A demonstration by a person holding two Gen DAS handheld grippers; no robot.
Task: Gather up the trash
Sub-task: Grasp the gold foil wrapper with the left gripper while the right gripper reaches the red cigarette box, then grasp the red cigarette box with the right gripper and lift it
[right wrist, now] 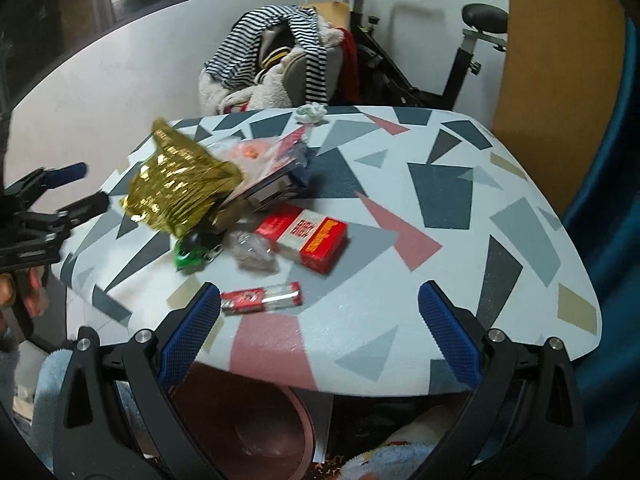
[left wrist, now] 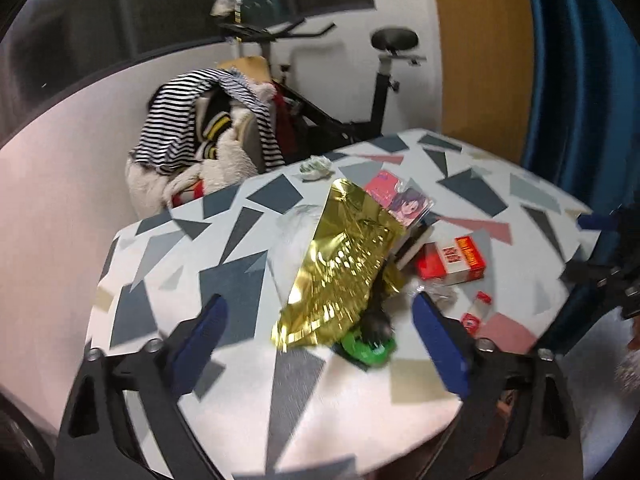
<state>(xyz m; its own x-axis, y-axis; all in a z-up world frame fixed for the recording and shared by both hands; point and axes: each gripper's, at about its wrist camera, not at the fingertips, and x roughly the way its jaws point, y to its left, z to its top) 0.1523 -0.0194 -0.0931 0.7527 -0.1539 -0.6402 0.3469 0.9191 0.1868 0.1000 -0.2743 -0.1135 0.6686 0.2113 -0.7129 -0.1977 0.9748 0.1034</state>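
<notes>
A crumpled gold foil bag (left wrist: 340, 264) lies on the patterned table (left wrist: 224, 248), over a green item (left wrist: 366, 350). My left gripper (left wrist: 320, 320) is open, with the bag and the green item between its fingers. It also shows in the right wrist view (right wrist: 74, 188). My right gripper (right wrist: 320, 312) is open and empty at the table's near edge, by a red and clear wrapper (right wrist: 260, 298). A red and white box (right wrist: 306, 238), a crumpled clear wrapper (right wrist: 252, 248), the gold bag (right wrist: 180, 188) and a white crumpled paper (right wrist: 311, 113) lie on the table (right wrist: 440, 280).
Books and a pink card (left wrist: 400, 196) sit behind the gold bag. A pink bin (right wrist: 256, 432) stands under the table's near edge. A chair piled with striped clothes (left wrist: 200, 136) and an exercise bike (left wrist: 380, 80) stand behind the table. A blue curtain (left wrist: 580, 80) hangs at right.
</notes>
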